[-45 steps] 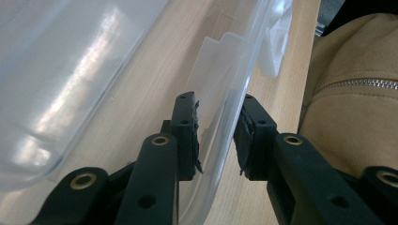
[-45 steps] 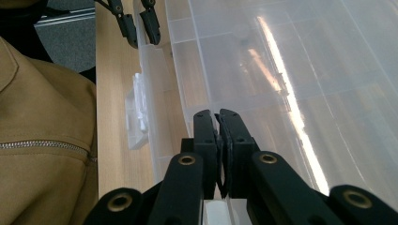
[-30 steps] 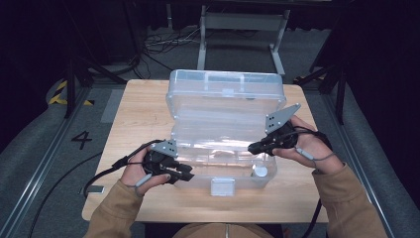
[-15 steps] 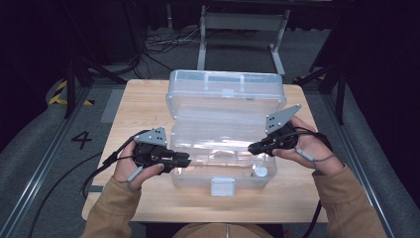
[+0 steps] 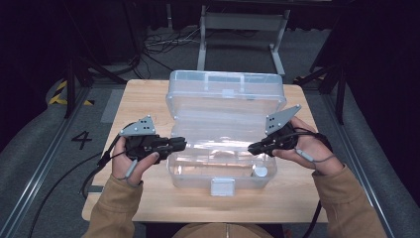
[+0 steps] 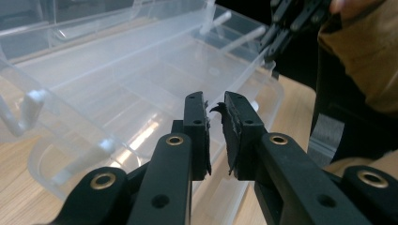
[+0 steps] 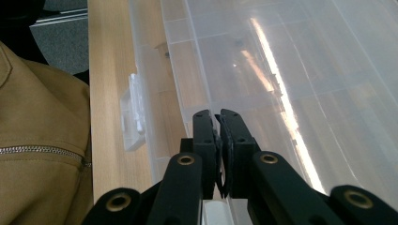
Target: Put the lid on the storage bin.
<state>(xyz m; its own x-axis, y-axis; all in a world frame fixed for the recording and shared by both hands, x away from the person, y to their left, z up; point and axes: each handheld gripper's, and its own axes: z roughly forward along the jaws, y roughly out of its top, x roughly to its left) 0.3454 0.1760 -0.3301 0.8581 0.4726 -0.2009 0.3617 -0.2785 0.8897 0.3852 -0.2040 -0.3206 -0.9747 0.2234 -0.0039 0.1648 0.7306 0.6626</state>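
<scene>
High view: left gripper [image 5: 181, 144] at the clear box's [image 5: 225, 106] left edge, jaws just closing, a slim gap left; right gripper [image 5: 252, 147] seemingly pinches the right wall; bare surface [image 5: 143, 101] around.

The desk [image 5: 148, 99] is a light wooden top standing on a grey floor [image 5: 44, 148]. A white numeral 4 [image 5: 81, 140] is marked on the floor left of the desk. Loose cables [image 5: 163, 42] lie on the floor beyond the far edge, beside a grey metal stand [image 5: 237, 22]. Yellow-black hazard tape [image 5: 62, 91] lies at the far left.
</scene>
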